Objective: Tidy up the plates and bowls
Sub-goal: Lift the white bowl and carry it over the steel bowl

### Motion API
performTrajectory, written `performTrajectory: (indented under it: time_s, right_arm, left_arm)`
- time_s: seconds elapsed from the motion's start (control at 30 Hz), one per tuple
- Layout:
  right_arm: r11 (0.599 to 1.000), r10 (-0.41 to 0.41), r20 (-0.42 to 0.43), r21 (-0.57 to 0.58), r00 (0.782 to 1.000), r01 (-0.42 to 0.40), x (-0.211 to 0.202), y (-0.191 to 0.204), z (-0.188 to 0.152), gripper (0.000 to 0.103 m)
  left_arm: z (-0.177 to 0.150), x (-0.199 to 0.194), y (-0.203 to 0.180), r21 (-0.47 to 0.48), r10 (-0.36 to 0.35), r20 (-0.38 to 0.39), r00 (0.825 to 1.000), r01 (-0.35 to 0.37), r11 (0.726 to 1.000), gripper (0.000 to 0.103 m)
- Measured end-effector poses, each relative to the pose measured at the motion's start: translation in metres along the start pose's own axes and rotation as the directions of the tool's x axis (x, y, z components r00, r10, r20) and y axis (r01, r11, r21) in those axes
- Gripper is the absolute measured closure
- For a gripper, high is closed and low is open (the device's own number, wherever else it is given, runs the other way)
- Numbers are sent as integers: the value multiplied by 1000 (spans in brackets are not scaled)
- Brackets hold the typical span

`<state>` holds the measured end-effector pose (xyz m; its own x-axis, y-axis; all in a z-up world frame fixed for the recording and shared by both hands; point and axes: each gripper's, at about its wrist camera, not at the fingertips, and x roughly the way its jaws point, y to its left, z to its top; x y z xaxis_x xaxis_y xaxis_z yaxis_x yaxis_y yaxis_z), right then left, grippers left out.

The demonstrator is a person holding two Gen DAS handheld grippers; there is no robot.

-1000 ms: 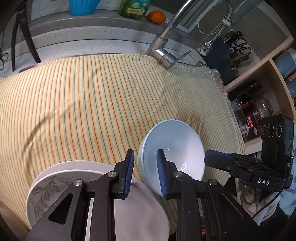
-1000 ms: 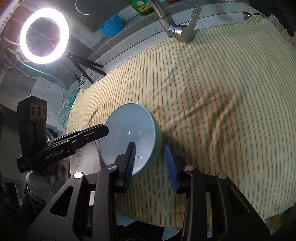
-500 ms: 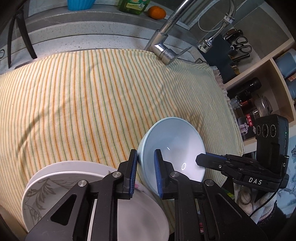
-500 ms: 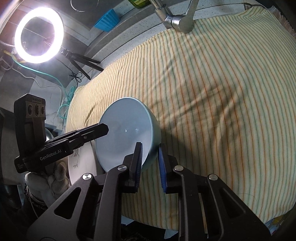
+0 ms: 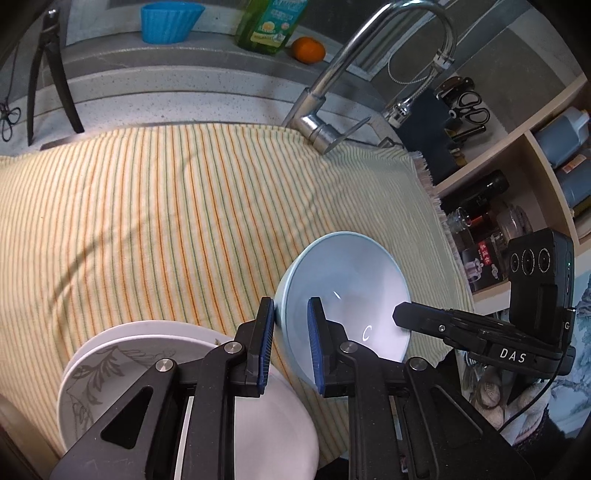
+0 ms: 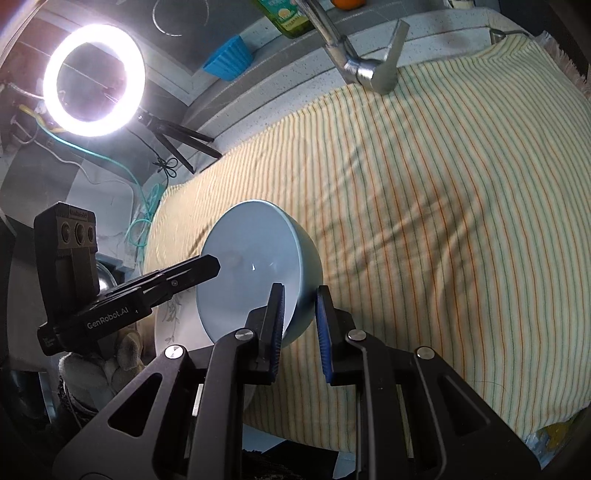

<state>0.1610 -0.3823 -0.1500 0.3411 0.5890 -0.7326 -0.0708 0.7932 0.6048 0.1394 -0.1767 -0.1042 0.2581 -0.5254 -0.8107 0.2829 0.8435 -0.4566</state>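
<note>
A pale blue bowl (image 5: 351, 280) is held tilted above the striped cloth (image 5: 166, 221). My left gripper (image 5: 291, 332) is shut on the bowl's near left rim, one pad inside and one outside. My right gripper (image 6: 300, 317) is shut on the opposite rim of the same bowl (image 6: 251, 258). Each gripper shows in the other's view, reaching in from the side. A stack of white plates (image 5: 122, 362), the top one with a grey leaf pattern, lies at the cloth's near left edge, partly under my left gripper and beside the bowl.
A chrome faucet (image 5: 332, 110) stands at the back of the cloth. Behind it sit a blue cup (image 5: 166, 22), a green soap bottle (image 5: 269, 26) and an orange (image 5: 308, 50). Shelves with bottles and jars (image 5: 517, 206) are on the right. A ring light (image 6: 94, 79) glares at left.
Both grippers closed onto the bowl's rim from opposite sides. The bowl has risen slightly off the cloth and tilted.
</note>
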Motion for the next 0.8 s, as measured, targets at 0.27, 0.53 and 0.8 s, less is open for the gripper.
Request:
performTrajectory:
  time_s: [0.27, 0.53, 0.8]
  right_arm:
    - [997, 32, 27, -71, 999, -30, -9, 39, 5, 85]
    - [985, 72, 14, -157, 997, -69, 1, 86, 6, 86]
    - [962, 114, -41, -244, 993, -121, 27, 139, 1, 85]
  left_arm:
    - [-7, -37, 10, -37, 10, 78, 997, -7, 999, 87]
    - [-22, -79, 32, -96, 41, 158, 987, -26, 995, 87]
    - [-42, -123, 66, -177, 96, 226, 969, -56, 983, 87]
